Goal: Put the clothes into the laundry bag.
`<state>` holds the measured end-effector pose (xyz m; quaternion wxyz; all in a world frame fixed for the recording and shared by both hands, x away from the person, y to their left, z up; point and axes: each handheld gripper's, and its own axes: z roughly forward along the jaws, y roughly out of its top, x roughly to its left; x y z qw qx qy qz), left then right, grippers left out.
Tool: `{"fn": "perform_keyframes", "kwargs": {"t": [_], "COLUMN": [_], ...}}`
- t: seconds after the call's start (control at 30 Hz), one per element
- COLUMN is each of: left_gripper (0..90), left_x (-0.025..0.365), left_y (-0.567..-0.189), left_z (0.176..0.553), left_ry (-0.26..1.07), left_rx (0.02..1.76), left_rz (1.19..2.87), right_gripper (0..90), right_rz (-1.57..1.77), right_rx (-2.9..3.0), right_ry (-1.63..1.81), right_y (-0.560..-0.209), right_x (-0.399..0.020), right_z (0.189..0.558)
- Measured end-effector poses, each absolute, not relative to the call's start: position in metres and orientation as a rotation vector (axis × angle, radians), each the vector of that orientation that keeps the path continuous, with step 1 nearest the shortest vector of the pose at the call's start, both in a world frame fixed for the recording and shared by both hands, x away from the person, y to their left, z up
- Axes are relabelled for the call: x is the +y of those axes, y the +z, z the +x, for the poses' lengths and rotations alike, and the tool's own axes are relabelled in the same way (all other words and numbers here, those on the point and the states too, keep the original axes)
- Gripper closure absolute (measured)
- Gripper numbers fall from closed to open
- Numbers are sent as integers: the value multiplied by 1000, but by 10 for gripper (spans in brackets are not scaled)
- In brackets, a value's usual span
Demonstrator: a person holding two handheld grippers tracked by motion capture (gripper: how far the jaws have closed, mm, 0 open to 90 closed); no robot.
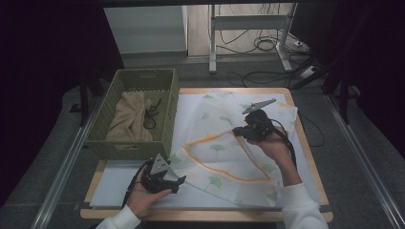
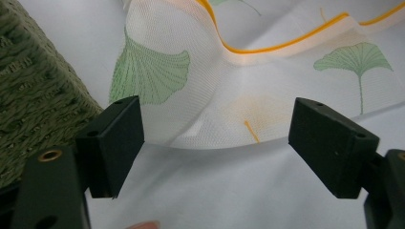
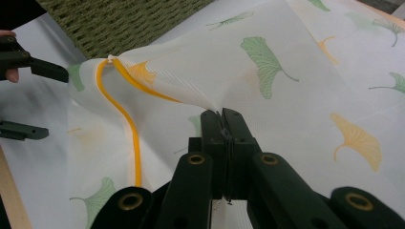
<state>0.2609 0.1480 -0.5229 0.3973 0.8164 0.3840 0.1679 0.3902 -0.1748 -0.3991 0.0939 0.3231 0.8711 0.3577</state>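
A white mesh bag (image 1: 224, 152) printed with green and orange ginkgo leaves and edged in orange lies across the table. My right gripper (image 1: 237, 131) is shut on the bag's upper layer (image 3: 200, 76), lifting it into a tent above the rest. In the right gripper view its jaws (image 3: 223, 117) are pressed together on the pinched fabric. My left gripper (image 1: 180, 180) stands open at the bag's near left corner (image 2: 215, 129). In the left gripper view its two pads (image 2: 117, 143) sit wide apart just short of the bag's edge, with nothing between them.
A green woven basket (image 1: 138, 143) stands at the table's left, holding a tan cloth (image 1: 129, 117) and a black cord (image 1: 152, 114). A white sheet (image 1: 119, 181) covers the wooden table (image 1: 310, 157). Cables lie on the floor beyond.
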Motion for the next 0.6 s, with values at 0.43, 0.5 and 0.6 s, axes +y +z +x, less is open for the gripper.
{"fn": "perform_keyframes", "kwargs": {"t": [0.43,0.5,0.6], "left_gripper": [204,188,174], "left_x": [147,148,149], "left_y": [-503,-499,-495], "left_z": [250,248,247], "left_ry": [468,492,498], "left_rx": [960,974,1002], "left_rz": [2021,2001,1981], "right_gripper": [886,885,886], "right_rz": [973,969,963], "right_rx": [2614,2614,2613], "right_ry": [1064,1065,1079], "right_y": [-406,-406,-405], "right_x": [-179,-180,-182], "right_z": [395,394,394]}}
